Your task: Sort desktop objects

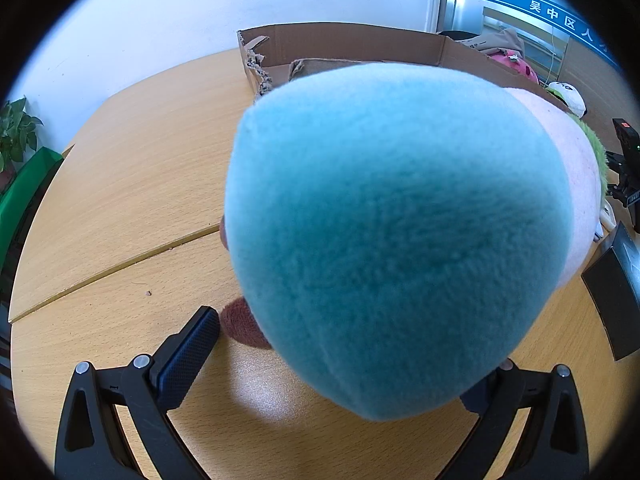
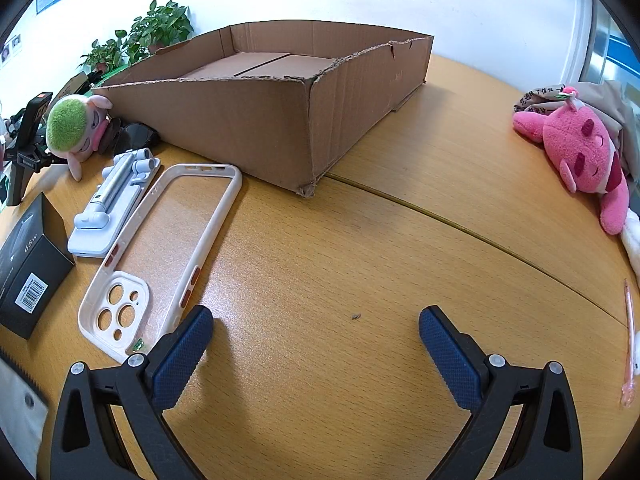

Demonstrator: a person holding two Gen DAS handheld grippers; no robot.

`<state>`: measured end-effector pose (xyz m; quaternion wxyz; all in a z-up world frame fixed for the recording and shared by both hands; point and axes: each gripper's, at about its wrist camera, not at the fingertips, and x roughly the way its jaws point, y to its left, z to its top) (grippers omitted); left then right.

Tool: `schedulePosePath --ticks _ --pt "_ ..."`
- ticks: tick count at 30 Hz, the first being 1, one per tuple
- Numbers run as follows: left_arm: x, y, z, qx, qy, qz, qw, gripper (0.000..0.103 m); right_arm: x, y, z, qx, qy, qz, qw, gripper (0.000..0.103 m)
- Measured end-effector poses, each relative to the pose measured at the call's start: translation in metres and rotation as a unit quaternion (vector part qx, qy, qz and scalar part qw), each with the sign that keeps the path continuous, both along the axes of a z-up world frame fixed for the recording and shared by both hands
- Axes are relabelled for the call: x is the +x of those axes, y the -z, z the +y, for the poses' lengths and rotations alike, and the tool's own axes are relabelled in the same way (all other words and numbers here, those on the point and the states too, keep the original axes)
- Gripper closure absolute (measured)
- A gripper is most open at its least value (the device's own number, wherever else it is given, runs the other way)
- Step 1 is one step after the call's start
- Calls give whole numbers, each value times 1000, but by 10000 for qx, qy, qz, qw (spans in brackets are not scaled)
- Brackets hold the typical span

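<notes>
my left gripper (image 1: 340, 360) is nearly swallowed by a plush toy (image 1: 400, 240): a big turquoise fuzzy body fills the centre of the left wrist view, with pale pink and a tuft of green at its right edge. one left finger (image 1: 188, 360) shows at lower left, standing clear of the fur beside a brown plush foot; the other finger is hidden behind the plush, so i cannot tell whether the tongs are gripping it or merely around it. behind the toy, in the upper middle of the frame, sits a cardboard box (image 1: 340, 46) on the wooden table (image 1: 132, 184).

my right gripper (image 2: 316, 356) is spread wide with nothing between the blue pads, low over bare table (image 2: 360, 260). in the right wrist view the cardboard box (image 2: 280, 120) sits upper centre. at left lie a white phone case (image 2: 160, 256), a white folding stand (image 2: 112, 204) just beside it, a black carton (image 2: 32, 272) and a green-haired plush (image 2: 76, 128) against the box wall. a pink plush (image 2: 580, 152) lies at the right edge, a pink pen (image 2: 630, 344) below it.
</notes>
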<state>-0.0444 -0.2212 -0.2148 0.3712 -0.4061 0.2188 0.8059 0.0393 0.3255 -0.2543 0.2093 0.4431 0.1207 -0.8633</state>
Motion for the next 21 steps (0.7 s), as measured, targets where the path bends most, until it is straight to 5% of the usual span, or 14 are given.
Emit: schedulePosePath --ticks 15,21 --pt "2 9 -11 -47 358 -15 9993 0 -5 -4 -8 -1 720 -26 9974 0" --pt "9 10 -15 -200 -179 -117 9996 0 -6 -7 -12 248 1447 -607 9873 0"
